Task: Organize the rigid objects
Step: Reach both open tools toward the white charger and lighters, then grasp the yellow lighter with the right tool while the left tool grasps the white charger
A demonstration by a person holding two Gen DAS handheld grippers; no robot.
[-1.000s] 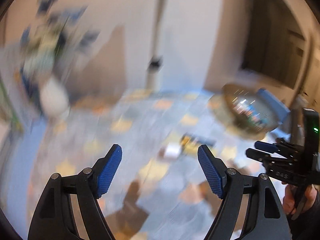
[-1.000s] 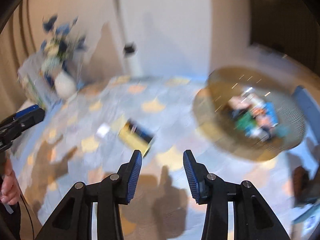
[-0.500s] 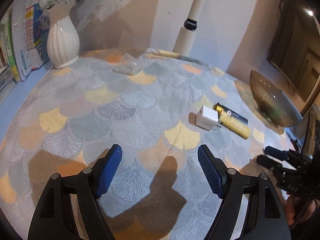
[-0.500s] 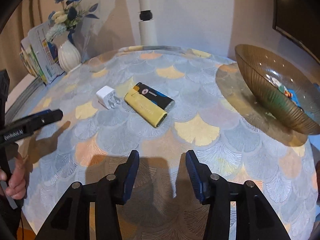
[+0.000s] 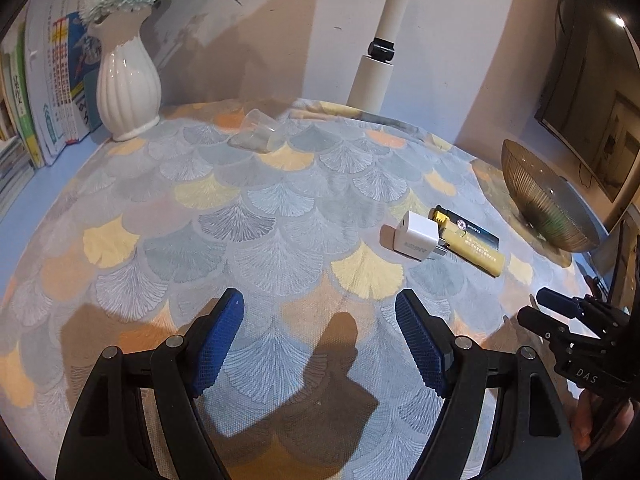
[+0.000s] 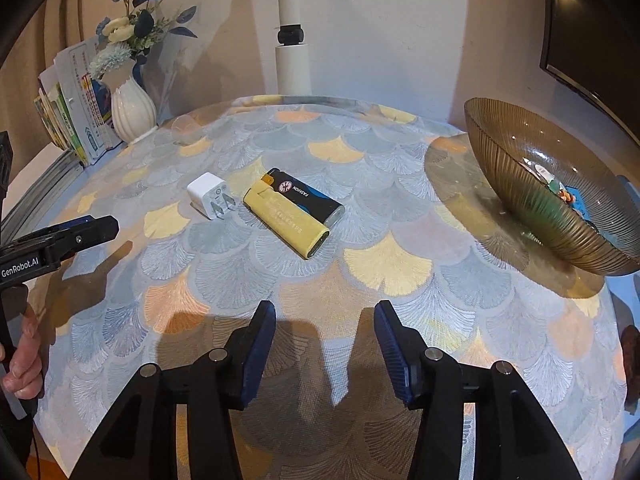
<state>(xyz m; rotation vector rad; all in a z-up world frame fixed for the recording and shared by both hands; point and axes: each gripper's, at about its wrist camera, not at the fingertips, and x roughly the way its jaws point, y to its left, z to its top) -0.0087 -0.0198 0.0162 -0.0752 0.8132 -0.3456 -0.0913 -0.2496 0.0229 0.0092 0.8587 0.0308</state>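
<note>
Your things to sort lie together on the patterned tablecloth (image 6: 384, 268): a white charger plug (image 6: 208, 195), a yellow lighter (image 6: 286, 224) and a black lighter (image 6: 306, 197). Take the yellow lighter as your landmark. The black lighter lies along its far side, touching it, both pointing the same slanted way. The plug sits just beside the yellow lighter's flip-top end, its two prongs aimed at that end; whether metal meets plastic there you cannot tell.

Out past the lighters' other end, well apart, stands the ribbed amber glass bowl (image 6: 516, 184), with a few small colourful items in it, too small to name. Beyond the plug from the yellow lighter, at the table's far edge, a clear plastic cup (image 5: 256, 136) lies on its side. Further that way stand a white fluted vase (image 5: 128, 88) of blue and cream flowers and a row of upright booklets (image 5: 52, 92). A white pole (image 6: 292, 40) rises against the wall behind the table.

Your right gripper (image 6: 325, 354) hovers on the near side of the yellow lighter, clear of it; its jaws have just been spreading and hold nothing between them. Your left gripper (image 5: 320, 342) hangs nearer the plug's side, jaws wide apart and empty, over bare cloth. Your fingers (image 6: 22, 360) show at the edge of the right wrist view.
</note>
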